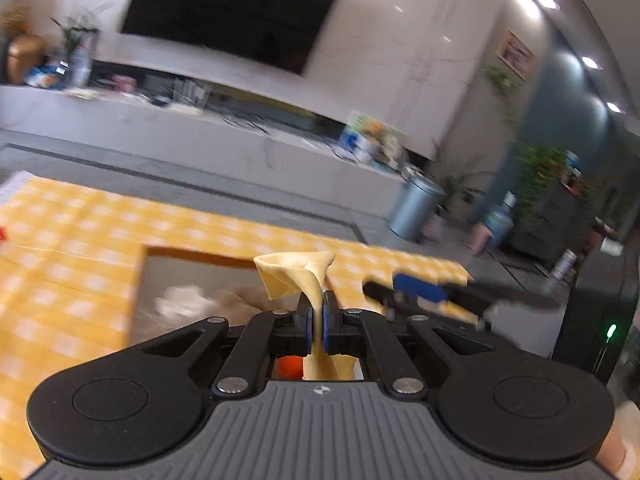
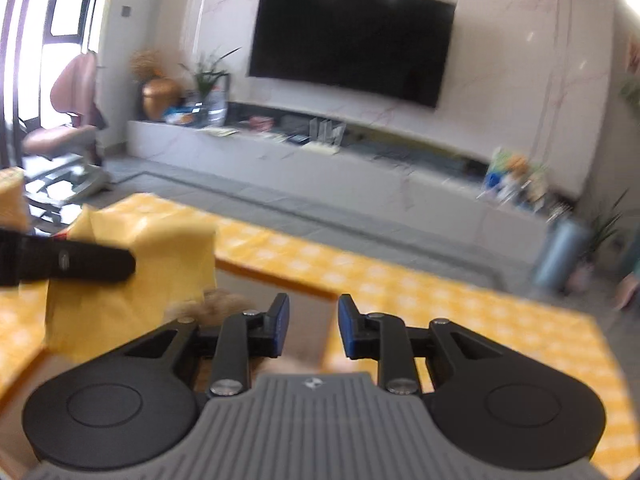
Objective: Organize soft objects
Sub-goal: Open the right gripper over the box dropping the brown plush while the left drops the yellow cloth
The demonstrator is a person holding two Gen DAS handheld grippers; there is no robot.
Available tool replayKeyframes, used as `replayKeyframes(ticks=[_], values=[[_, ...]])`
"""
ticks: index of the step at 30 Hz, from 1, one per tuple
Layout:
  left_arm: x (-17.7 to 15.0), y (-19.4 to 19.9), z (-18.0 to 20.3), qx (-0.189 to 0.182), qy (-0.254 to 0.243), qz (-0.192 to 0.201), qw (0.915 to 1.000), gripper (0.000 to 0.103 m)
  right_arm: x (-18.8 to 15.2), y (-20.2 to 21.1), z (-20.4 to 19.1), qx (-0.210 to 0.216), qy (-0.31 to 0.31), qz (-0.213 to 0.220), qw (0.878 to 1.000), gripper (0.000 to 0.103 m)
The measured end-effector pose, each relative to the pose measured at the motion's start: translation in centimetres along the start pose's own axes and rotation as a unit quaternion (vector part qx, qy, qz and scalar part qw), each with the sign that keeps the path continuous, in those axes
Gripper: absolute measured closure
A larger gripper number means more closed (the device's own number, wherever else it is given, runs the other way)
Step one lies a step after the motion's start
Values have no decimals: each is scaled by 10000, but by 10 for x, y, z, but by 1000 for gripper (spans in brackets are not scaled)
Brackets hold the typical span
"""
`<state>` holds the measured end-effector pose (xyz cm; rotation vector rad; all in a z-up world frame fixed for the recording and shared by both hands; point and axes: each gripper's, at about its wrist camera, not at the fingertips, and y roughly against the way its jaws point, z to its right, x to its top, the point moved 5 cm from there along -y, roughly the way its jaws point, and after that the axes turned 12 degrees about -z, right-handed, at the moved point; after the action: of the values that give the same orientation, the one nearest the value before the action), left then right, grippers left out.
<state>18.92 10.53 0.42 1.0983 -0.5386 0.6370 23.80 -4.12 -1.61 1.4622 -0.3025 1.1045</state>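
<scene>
Between the left gripper (image 1: 318, 314) fingers, yellow cloth (image 1: 296, 274) sits pinched.

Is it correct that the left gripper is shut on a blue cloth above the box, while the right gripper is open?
Not quite. The cloth in the left gripper is pale yellow, not blue, as the left wrist view shows. The rest holds: it hangs above the box, and the right gripper is open.

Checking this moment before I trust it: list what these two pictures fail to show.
- Left wrist view: the lower part of the yellow cloth, hidden behind the left tongs shut on it.
- Left wrist view: the pale things in the box, too blurred to identify.
- Right wrist view: the fuzzy brown thing, blurred and partly hidden by the open right tongs.
- Right wrist view: what lies under the cloth.
</scene>
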Motion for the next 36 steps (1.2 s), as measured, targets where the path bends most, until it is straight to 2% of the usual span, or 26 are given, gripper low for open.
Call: replayKeyframes(ticks=[8, 11, 13, 14, 15, 16, 17, 22, 24, 26, 29, 32, 36], values=[[-21, -70, 11, 373, -233, -811, 9957, 99, -1, 4, 18, 32, -150, 55, 9999, 78], [-28, -83, 11, 324, -231, -948, 9947, 98, -2, -2, 21, 56, -230, -9, 9997, 78], [-28, -87, 10, 350, -110, -891, 9953, 81, 1, -5, 22, 60, -273, -20, 9996, 78], [-28, -87, 10, 379, -87, -878, 9954, 57, 1, -5, 22, 54, -274, -16, 9996, 78], [-28, -88, 10, 436, -86, -885, 9951, 28, 1, -5, 23, 50, -278, -9, 9996, 78], [-27, -87, 10, 522, -100, -853, 9949, 21, 1, -5, 25, 53, -295, -4, 9996, 78], [-27, -84, 11, 632, -122, -758, 9950, 19, 1, -5, 25, 69, -308, -5, 9995, 78], [-22, -57, 11, 1323, -375, -211, 9903, 22, 0, 0, 31, 145, -447, 42, 9989, 77], [-22, -53, 3, 1627, -156, -191, 9864, 60, 0, 1, 33, 139, -457, 42, 9988, 77], [-20, -57, -8, 1519, 71, -292, 9879, 74, -1, 2, 33, 167, -473, 34, 9987, 77], [-20, -62, -22, 1551, 320, -253, 9871, 74, -2, 2, 32, 205, -483, 21, 9986, 77], [-16, -75, -24, 1697, 122, -293, 9850, 74, -3, 1, 32, 255, -490, 1, 9985, 77], [-15, -84, -21, 1749, 141, -289, 9841, 74, -5, -1, 32, 288, -484, -72, 9984, 77]])
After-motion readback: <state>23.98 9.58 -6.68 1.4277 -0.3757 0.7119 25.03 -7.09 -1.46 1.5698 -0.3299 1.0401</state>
